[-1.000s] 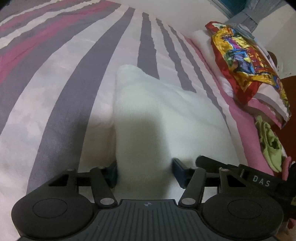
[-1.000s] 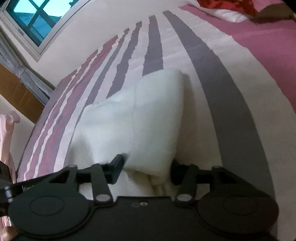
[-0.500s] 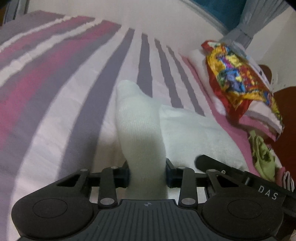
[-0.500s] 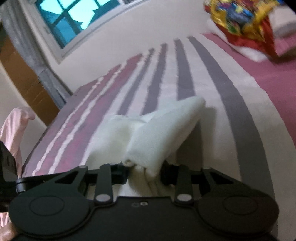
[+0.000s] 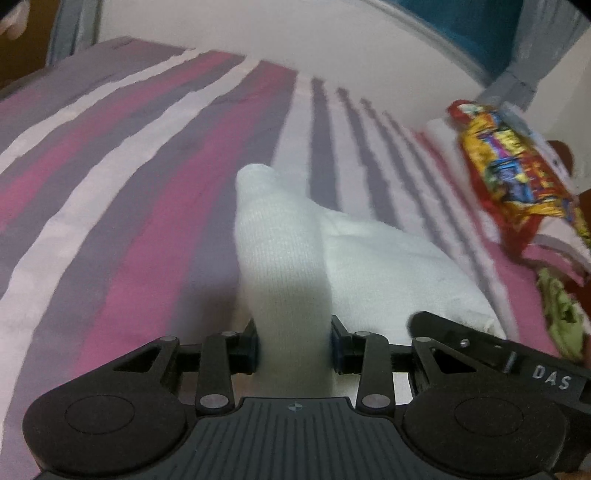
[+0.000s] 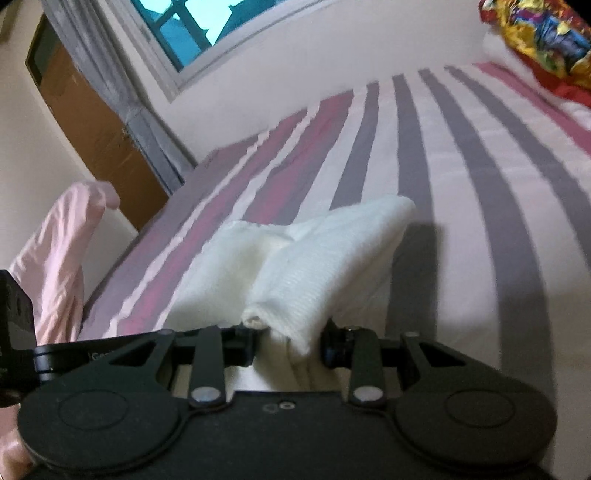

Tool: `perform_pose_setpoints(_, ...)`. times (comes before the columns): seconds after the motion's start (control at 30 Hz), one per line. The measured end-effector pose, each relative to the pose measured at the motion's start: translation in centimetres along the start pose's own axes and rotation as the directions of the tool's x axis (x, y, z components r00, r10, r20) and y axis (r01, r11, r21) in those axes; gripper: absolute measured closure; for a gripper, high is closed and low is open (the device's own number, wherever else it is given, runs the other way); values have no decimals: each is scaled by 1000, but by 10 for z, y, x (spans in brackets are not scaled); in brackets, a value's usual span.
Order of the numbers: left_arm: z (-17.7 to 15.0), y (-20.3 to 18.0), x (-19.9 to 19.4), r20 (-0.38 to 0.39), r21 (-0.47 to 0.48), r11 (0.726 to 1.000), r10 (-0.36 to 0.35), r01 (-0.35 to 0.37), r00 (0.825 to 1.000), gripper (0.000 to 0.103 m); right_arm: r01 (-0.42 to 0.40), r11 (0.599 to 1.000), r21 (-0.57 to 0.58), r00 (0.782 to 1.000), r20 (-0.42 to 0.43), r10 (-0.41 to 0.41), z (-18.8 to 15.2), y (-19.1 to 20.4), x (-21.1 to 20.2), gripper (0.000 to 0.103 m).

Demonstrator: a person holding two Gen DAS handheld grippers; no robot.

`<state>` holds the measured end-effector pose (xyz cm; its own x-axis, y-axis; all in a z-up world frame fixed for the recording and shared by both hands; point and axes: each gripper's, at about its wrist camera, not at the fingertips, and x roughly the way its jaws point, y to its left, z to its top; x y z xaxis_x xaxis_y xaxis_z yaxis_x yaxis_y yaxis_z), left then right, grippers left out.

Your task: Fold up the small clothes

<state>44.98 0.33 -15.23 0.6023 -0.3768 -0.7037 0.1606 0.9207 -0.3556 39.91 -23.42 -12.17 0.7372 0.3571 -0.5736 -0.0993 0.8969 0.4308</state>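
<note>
A small white knit garment lies on a bed with pink, grey and white stripes. My left gripper is shut on one near corner of it and holds that part raised off the bed. My right gripper is shut on the other near corner, bunched and lifted. The far part of the garment still rests on the bed. The other gripper's black body shows at the right of the left wrist view.
A red and yellow patterned cloth on folded bedding lies at the bed's right. Green clothing sits below it. A pink garment hangs at the bed's left. A wall, a window and a curtain stand behind the bed.
Both grippers went from open around the garment's near edge to shut on it. They have lifted the near corners, and the cloth has bunched between the fingers.
</note>
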Motion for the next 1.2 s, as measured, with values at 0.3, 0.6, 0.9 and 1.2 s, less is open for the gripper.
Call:
perform_pose_setpoints(0.3,-20,15,18,-5,17,995,100,-100,995,29,125,992,-29,987,-98,-127,-32,-12,32,63)
perform_pose_setpoints(0.6,-47,-2,-33,14,83,985,148,-148,989,29,196,967,-164,980,-3,-200,-36,14,-13,61)
perform_pose_setpoints(0.9,-81,-14,-22,-46,77,984,164,-160,985,29,172,940,-294,976,-77,-202,-81,38,-24,61)
perform_pose_setpoints(1.2,-91,-22,-19,-36,107,975,199,-194,979,18,240,930,-277,953,-115,-280,-96,28,-18,61)
